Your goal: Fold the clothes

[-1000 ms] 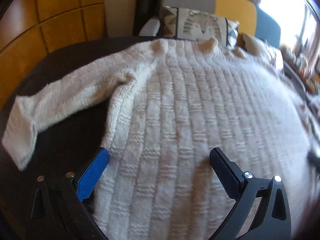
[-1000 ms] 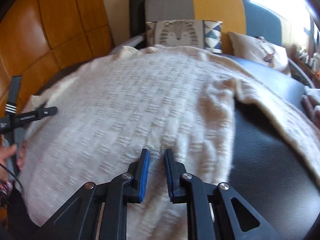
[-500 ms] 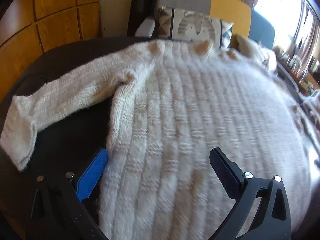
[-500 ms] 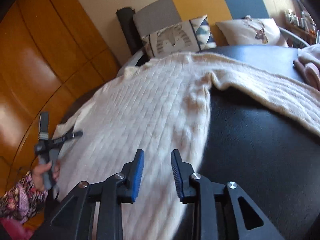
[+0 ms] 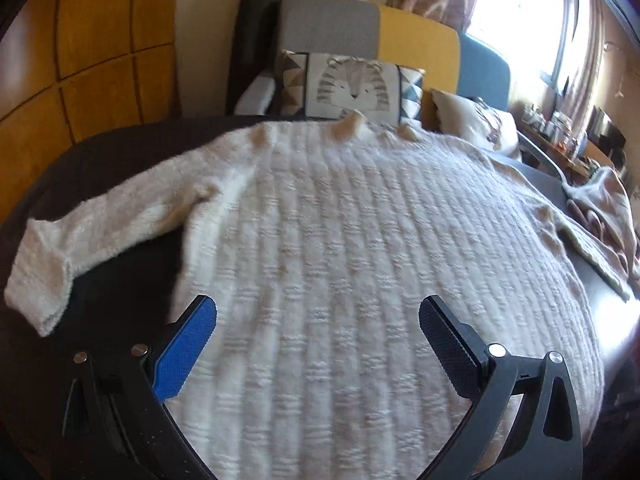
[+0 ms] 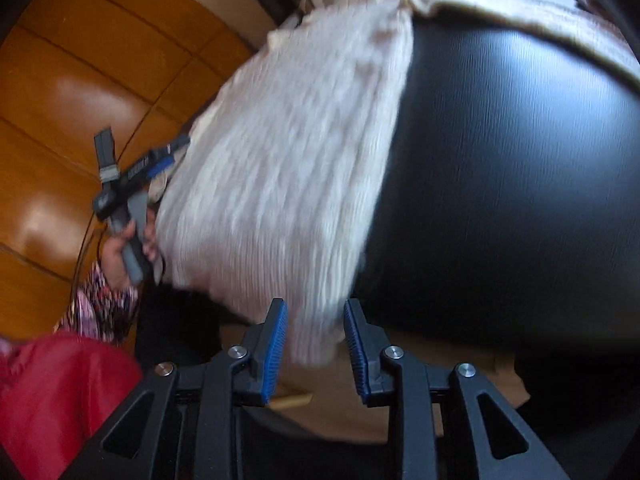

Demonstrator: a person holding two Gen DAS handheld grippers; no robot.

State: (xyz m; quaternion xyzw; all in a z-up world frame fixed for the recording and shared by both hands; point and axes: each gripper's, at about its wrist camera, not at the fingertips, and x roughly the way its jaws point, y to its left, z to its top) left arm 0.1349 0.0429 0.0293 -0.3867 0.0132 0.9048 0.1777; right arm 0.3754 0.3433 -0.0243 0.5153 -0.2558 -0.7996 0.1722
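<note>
Cream knit sweater [image 5: 340, 240] spread flat across dark round table [image 6: 520, 160], hem hanging over the near edge, collar toward the far edge by the lion cushion [image 5: 352, 88]. One sleeve [image 5: 100, 232] stretched out toward the table's left edge, cuff folded back. Other sleeve running off toward the right edge, next to a heap of pinkish clothes [image 5: 604, 208]. Left gripper [image 5: 316, 324] poised above the sweater's lower body, jaws spread wide, nothing pinched. Right gripper [image 6: 316, 320] at the sweater's right hem corner, over the near table edge, jaws part-spread, hem corner between the blue pads [image 6: 276, 344], no clear press on it; blurred. Left hand [image 6: 124, 248] on its handle, floral sleeve [image 6: 100, 300] below.
</note>
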